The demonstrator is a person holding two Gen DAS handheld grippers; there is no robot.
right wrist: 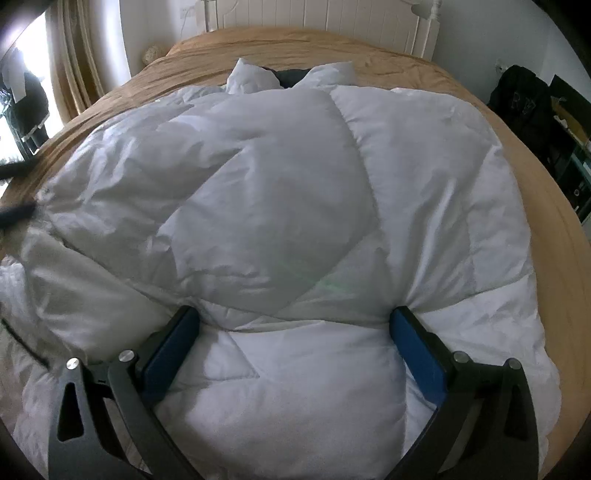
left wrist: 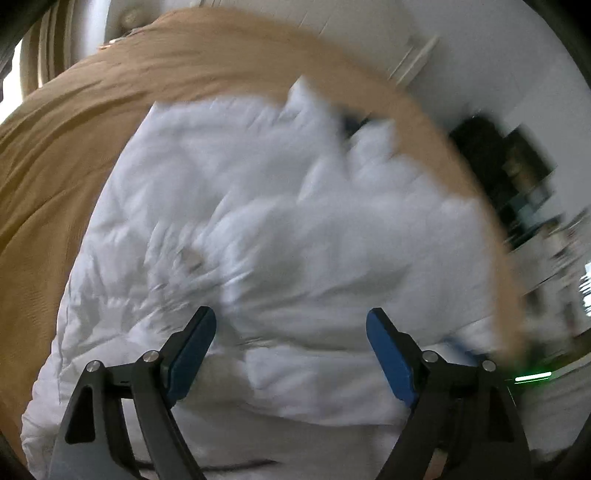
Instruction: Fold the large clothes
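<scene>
A large white quilted down garment (right wrist: 280, 206) lies spread on a bed with a tan sheet (right wrist: 295, 48); it also fills the blurred left wrist view (left wrist: 280, 229). Its collar (right wrist: 291, 75) with dark lining points toward the headboard. My right gripper (right wrist: 295, 321) is open, its blue-padded jaws pressed down into the near hem, a puffy fold bulging between them. My left gripper (left wrist: 291, 321) is open above the garment's white fabric, holding nothing. The other gripper shows as a dark blur at the left edge of the right wrist view (right wrist: 14, 214).
A white headboard (right wrist: 317, 22) stands at the far end of the bed. Curtains and a window (right wrist: 55, 74) are at the left. Dark clothing and shelves (right wrist: 532, 107) stand at the right of the bed. The tan sheet (left wrist: 110, 96) surrounds the garment.
</scene>
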